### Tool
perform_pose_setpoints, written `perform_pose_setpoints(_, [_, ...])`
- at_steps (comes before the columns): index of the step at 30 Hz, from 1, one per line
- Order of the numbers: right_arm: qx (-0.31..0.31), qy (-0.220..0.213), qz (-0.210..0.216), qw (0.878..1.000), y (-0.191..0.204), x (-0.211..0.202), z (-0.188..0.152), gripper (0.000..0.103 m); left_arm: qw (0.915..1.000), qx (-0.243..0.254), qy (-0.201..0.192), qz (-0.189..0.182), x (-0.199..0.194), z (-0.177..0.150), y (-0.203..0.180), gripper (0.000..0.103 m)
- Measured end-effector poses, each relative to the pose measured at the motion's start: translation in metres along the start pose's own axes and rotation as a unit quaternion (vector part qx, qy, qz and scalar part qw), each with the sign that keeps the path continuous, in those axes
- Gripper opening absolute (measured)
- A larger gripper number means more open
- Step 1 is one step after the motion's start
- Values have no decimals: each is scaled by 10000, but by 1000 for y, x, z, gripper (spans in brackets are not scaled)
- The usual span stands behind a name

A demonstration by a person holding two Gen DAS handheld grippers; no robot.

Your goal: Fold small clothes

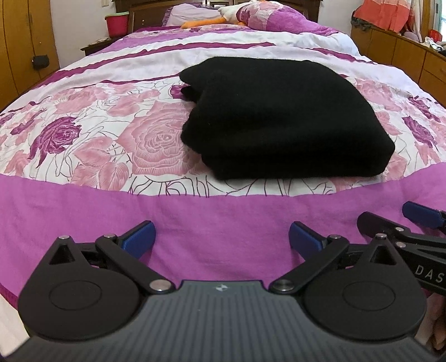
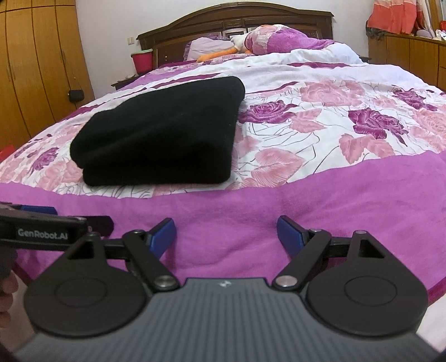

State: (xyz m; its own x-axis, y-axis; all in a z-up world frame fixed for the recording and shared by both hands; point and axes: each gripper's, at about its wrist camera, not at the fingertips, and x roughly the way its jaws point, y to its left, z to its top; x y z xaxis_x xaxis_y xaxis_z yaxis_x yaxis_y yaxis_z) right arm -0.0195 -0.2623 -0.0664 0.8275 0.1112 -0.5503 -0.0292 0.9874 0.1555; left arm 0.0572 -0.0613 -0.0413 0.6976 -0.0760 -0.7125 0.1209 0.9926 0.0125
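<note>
A black garment [image 1: 281,117] lies folded into a thick rectangle on the flowered bedspread [image 1: 111,125]; in the right wrist view the black garment [image 2: 164,133] sits left of centre. My left gripper [image 1: 221,239] hangs open over the plain purple band near the bed's front edge, short of the garment, with nothing between its blue pads. My right gripper [image 2: 225,235] is open too, over the same purple band, empty. The two grippers sit side by side: the right gripper [image 1: 395,222] shows at the right edge of the left wrist view, the left gripper [image 2: 41,222] at the left edge of the right wrist view.
Pillows and a bunched quilt [image 2: 281,39] lie at the headboard [image 2: 234,19]. A red bucket [image 2: 142,61] stands on a nightstand to the left, beside wooden wardrobes [image 2: 36,69]. A wooden dresser [image 1: 404,55] with clothes on top runs along the right.
</note>
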Motion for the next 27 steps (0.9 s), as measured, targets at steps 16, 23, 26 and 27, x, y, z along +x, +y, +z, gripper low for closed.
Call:
perform_pose_setpoints(16, [49, -9, 74, 10000, -2, 2, -1, 84, 10000, 4, 89, 10, 4, 1, 1, 103])
perform_pose_setpoints(23, [64, -10, 88, 9999, -2, 2, -1, 84, 9999, -10, 135, 31, 6, 2, 0, 103])
perform_pose_setpoints(26, [65, -10, 90, 9999, -2, 2, -1, 84, 9999, -12, 145, 33, 7, 2, 0, 103])
perform_pose_setpoints(27, [64, -10, 90, 9999, -2, 2, -1, 84, 9999, -11, 145, 35, 7, 2, 0, 103])
